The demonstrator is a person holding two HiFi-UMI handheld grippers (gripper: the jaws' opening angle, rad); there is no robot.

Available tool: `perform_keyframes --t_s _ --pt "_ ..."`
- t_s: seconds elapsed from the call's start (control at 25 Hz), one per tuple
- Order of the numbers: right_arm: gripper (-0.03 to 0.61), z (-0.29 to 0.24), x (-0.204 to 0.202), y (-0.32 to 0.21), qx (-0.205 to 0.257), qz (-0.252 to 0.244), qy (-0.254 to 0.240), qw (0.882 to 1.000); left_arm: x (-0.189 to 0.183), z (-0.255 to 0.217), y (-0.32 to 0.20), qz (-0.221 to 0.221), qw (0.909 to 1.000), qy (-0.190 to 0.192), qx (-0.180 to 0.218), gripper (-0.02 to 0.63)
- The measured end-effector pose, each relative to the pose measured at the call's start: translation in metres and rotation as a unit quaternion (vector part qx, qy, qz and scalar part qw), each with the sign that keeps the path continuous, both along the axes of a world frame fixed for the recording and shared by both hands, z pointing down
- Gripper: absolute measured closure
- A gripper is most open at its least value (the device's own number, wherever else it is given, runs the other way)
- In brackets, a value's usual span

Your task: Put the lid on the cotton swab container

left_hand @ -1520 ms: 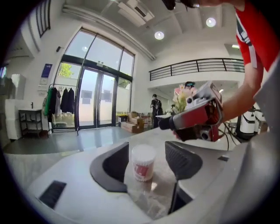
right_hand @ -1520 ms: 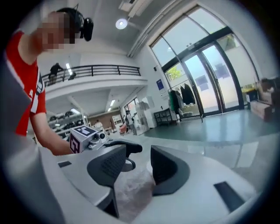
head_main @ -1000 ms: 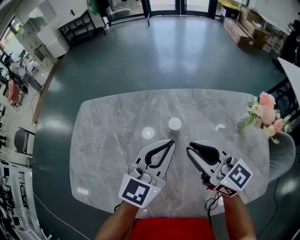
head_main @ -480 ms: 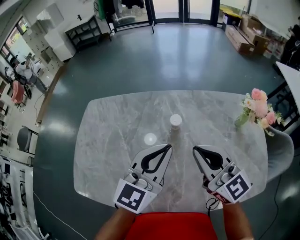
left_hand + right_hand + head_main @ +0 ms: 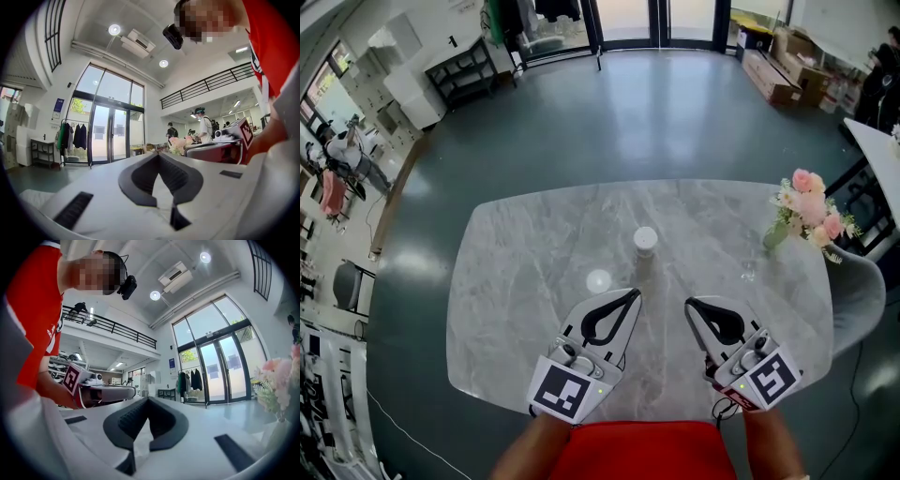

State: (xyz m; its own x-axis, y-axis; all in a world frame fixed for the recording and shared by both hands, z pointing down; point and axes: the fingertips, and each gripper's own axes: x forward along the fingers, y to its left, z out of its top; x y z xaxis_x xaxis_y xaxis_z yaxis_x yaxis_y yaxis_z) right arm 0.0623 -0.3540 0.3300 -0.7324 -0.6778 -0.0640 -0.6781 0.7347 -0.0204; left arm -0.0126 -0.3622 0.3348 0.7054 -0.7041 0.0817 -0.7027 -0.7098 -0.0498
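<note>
Grey marble table [image 5: 534,244], white cylindrical container [image 5: 645,241] centre. My left gripper [image 5: 636,293], right gripper [image 5: 688,304] closed, empty; careless reach could topple it.

The cotton swab container [image 5: 645,252] is a small, round, pale cylinder that stands upright on the grey marbled table [image 5: 525,246]. It sits near the middle of the tabletop, a little toward the far edge as the head view shows it. Its white, round lid [image 5: 645,237] lies flat on top and covers the mouth squarely, so the container looks closed. The wall under the lid looks slightly greyer than the lid, and its contents are too small to make out. It casts a short shadow toward the near edge.
</note>
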Motion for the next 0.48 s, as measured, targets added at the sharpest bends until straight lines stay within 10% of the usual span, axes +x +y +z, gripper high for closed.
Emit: perform_keyframes --t_s 0.48 --pt "0.563 -0.0034 -0.0007 -0.0041 -0.001 -0.011 0.008 1.0 0.006 -0.0009 -0.0044 0.002 1.0 0.003 0.001 0.592"
